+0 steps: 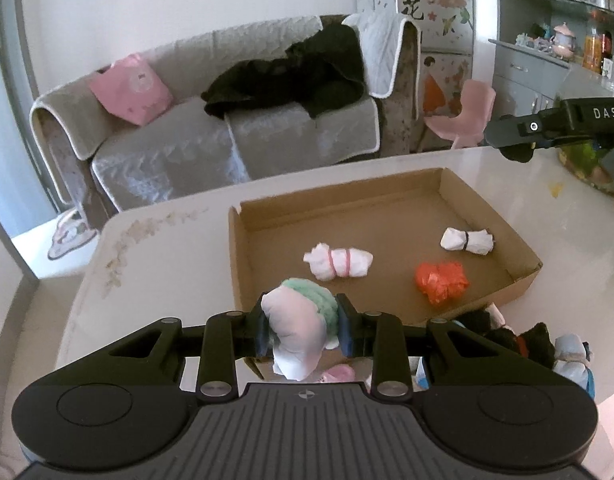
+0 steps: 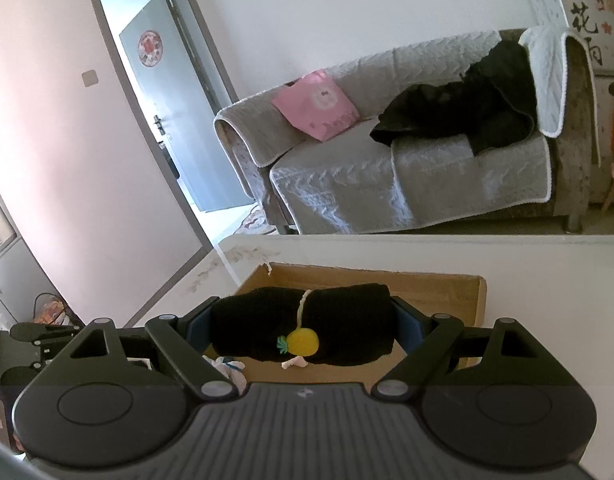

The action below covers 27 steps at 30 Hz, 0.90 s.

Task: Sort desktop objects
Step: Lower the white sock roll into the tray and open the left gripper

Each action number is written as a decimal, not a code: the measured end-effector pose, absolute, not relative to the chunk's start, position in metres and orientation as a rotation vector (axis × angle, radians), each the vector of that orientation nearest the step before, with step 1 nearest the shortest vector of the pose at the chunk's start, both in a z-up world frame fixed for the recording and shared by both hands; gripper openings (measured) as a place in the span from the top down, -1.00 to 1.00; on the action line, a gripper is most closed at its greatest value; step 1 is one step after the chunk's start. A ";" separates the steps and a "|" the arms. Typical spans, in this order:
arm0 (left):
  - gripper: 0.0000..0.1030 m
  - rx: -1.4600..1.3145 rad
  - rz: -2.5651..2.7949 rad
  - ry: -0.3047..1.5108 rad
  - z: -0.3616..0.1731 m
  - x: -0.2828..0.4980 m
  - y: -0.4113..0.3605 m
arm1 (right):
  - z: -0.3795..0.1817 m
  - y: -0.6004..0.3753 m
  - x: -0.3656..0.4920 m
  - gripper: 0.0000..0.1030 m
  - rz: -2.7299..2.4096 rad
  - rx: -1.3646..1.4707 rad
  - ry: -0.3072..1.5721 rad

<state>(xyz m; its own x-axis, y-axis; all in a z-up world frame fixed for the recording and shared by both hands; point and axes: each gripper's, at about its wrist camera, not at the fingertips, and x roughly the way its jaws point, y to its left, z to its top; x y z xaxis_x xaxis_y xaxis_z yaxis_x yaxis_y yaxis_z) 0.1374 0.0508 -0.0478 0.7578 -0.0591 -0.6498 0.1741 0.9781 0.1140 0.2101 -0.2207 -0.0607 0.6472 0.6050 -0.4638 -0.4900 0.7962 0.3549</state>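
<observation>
Bundles ride clamped above the cardboard box [image 1: 523, 272] for dropping in: left hand-held gripper [image 1: 303, 330] pinches a white-and-green roll [image 1: 295, 320], right hand-held gripper [image 2: 303, 330] a black roll [image 2: 303, 320].

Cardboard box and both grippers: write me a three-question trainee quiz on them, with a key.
1. True or false: the left gripper is shut on a white and green bundle.
2. How many bundles lie inside the box in the left wrist view?
3. What marks the black roll between the right gripper's fingers? A) a red ribbon B) a yellow pineapple charm C) a blue button

Key
1. True.
2. Three: a pink-banded white one, a black-banded white one and an orange one.
3. B, the pineapple charm.
</observation>
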 end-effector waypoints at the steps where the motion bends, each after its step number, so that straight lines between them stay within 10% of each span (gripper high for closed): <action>1: 0.24 0.177 -0.126 0.694 -0.046 0.138 0.051 | -0.060 -0.221 0.210 -0.65 0.628 0.206 0.599; 27: 0.18 0.192 -0.133 0.648 -0.029 0.232 0.046 | -0.056 -0.227 0.241 -0.65 0.670 0.256 0.607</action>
<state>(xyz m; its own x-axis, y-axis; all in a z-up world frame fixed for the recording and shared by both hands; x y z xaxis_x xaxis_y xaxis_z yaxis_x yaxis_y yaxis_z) 0.2324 0.0464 -0.0290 0.7895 -0.0627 -0.6106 0.1827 0.9737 0.1361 0.2408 -0.2269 -0.0556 0.6206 0.6477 -0.4419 -0.5036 0.7613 0.4084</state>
